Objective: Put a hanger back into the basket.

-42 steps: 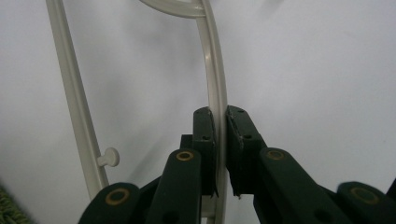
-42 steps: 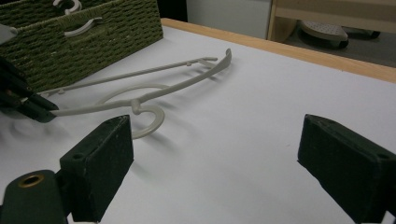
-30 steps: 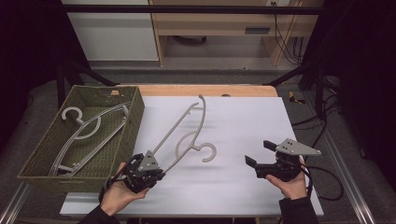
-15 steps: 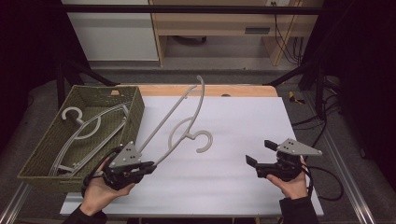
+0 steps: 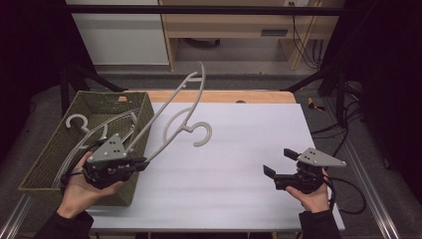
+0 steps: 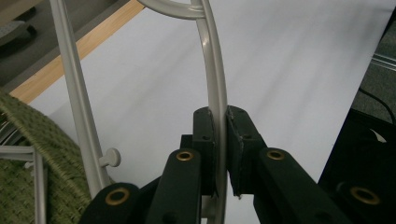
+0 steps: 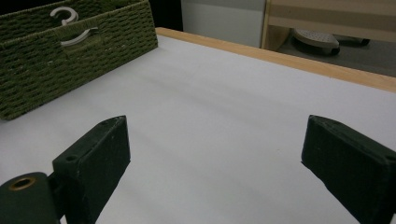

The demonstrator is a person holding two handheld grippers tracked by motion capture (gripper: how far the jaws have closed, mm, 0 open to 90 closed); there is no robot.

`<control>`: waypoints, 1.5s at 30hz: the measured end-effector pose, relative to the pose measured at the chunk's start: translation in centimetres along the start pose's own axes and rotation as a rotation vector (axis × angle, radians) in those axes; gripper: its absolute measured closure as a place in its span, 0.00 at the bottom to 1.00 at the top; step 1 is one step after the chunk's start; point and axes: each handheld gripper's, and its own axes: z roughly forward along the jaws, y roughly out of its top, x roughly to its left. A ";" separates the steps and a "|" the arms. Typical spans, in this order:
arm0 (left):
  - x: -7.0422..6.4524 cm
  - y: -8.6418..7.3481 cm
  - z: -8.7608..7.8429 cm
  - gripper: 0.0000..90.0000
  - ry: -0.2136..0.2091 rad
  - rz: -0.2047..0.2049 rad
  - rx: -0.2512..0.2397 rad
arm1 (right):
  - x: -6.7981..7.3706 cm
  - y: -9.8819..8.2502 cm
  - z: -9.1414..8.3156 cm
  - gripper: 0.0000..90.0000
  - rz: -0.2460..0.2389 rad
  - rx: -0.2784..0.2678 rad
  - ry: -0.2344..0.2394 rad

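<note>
A pale grey plastic hanger [image 5: 171, 107] is held up off the white table [image 5: 234, 189], tilted, with its hook [image 5: 201, 134] hanging over the sheet. My left gripper [image 5: 137, 162] is shut on one end of it, above the near right corner of the green woven basket [image 5: 45, 169]. In the left gripper view the pads [image 6: 205, 135] clamp the thin curved arm of the hanger [image 6: 212, 70], and its other bar [image 6: 74, 93] runs up the left side. My right gripper [image 5: 278, 162] rests low at the near right of the table, open, and its jaws [image 7: 219, 154] have nothing between them.
More grey hangers [image 5: 94, 127] lie inside the basket, their hooks [image 7: 65, 16] showing above its rim in the right gripper view. A wooden strip [image 5: 224, 96] edges the far side of the table. Metal rails and cables run along the right side.
My left hand has lifted the hanger off the table and carried it left toward the basket. The hanger now tilts higher. The right gripper has stayed put.
</note>
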 end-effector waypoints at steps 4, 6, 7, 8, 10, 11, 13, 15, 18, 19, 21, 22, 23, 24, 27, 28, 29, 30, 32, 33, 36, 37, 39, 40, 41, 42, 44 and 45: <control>0.9 -0.2 -0.6 0.92 0.001 -0.009 -0.002 | 0.0 0.0 0.0 0.07 0.001 -0.002 -0.006; 1.4 -0.2 -0.9 0.92 0.003 -0.010 0.005 | 0.0 0.0 0.0 0.07 0.001 -0.001 -0.006; 1.7 -0.3 -1.1 0.92 0.002 -0.008 0.006 | 0.0 0.0 0.0 0.06 0.003 -0.003 -0.011; 2.0 -0.3 -1.2 0.92 0.000 -0.009 0.011 | 0.0 0.0 0.0 0.06 0.003 -0.004 -0.012; 2.7 -0.4 -1.6 0.92 0.004 -0.009 0.020 | -0.1 0.0 0.0 0.06 0.004 -0.004 -0.014; 3.0 -0.5 -1.7 0.92 0.006 -0.011 0.022 | -0.1 0.0 -0.1 0.06 0.004 -0.003 -0.016; 3.6 -0.8 -2.0 0.92 0.009 -0.016 0.027 | -0.1 0.0 -0.1 0.06 0.004 -0.002 -0.017; 4.3 -1.1 -2.2 0.92 0.004 -0.019 0.028 | -0.1 0.0 -0.1 0.06 0.008 -0.001 -0.019; 5.3 -1.9 -2.5 0.92 0.005 -0.020 0.031 | -0.1 -0.1 0.0 0.06 0.007 0.000 -0.019; 5.7 -2.3 -2.6 0.92 0.009 -0.029 0.031 | -0.1 -0.1 0.0 0.06 0.009 0.003 -0.020; 6.2 -3.0 -2.7 0.92 0.011 -0.044 0.027 | -0.1 -0.1 0.0 0.06 0.007 0.004 -0.018; 6.4 -3.4 -2.7 0.92 0.015 -0.044 0.031 | -0.1 -0.1 0.0 0.06 0.005 0.006 -0.017; 6.7 -3.7 -2.8 0.92 0.015 -0.041 0.040 | -0.1 -0.1 0.1 0.06 0.002 0.008 -0.016; 7.0 -4.0 -2.8 0.92 0.013 -0.042 0.040 | -0.1 -0.1 0.1 0.06 0.002 0.009 -0.020; 7.7 -5.0 -2.7 0.92 0.009 -0.051 0.044 | -0.1 -0.2 0.2 0.06 -0.001 0.011 -0.019; 8.0 -5.2 -2.7 0.92 0.009 -0.053 0.047 | -0.1 -0.2 0.2 0.06 -0.001 0.012 -0.019; 8.3 -5.5 -2.7 0.92 0.011 -0.056 0.048 | -0.1 -0.2 0.2 0.06 0.000 0.011 -0.020; 8.5 -5.7 -2.8 0.92 0.010 -0.061 0.047 | -0.1 -0.2 0.2 0.06 0.000 0.010 -0.020; 9.0 -6.2 -2.9 0.92 0.007 -0.068 0.046 | -0.1 -0.1 0.1 0.06 0.001 0.010 -0.020; 9.2 -6.4 -2.9 0.92 0.010 -0.067 0.047 | -0.1 -0.2 0.1 0.06 0.001 0.010 -0.021; 9.8 -7.1 -3.2 0.92 0.003 -0.078 0.046 | -0.1 -0.2 0.2 0.06 -0.001 0.013 -0.021; 10.0 -7.4 -3.3 0.92 -0.001 -0.084 0.047 | -0.1 -0.2 0.2 0.06 -0.004 0.014 -0.020; 10.4 -8.0 -3.4 0.92 -0.003 -0.091 0.050 | -0.1 -0.2 0.2 0.05 -0.002 0.013 -0.021; 10.6 -8.3 -3.5 0.92 -0.002 -0.098 0.049 | -0.1 -0.2 0.2 0.05 -0.005 0.014 -0.019; 10.8 -8.6 -3.6 0.92 -0.002 -0.103 0.054 | -0.1 -0.2 0.2 0.06 -0.005 0.014 -0.018; 11.0 -8.9 -3.6 0.92 -0.001 -0.108 0.059 | -0.1 -0.2 0.2 0.06 -0.004 0.014 -0.020; 11.2 -9.5 -3.7 0.92 0.004 -0.124 0.065 | -0.1 -0.2 0.2 0.06 -0.003 0.016 -0.018; 11.3 -9.7 -3.7 0.92 0.006 -0.126 0.072 | -0.1 -0.2 0.2 0.06 0.001 0.014 -0.018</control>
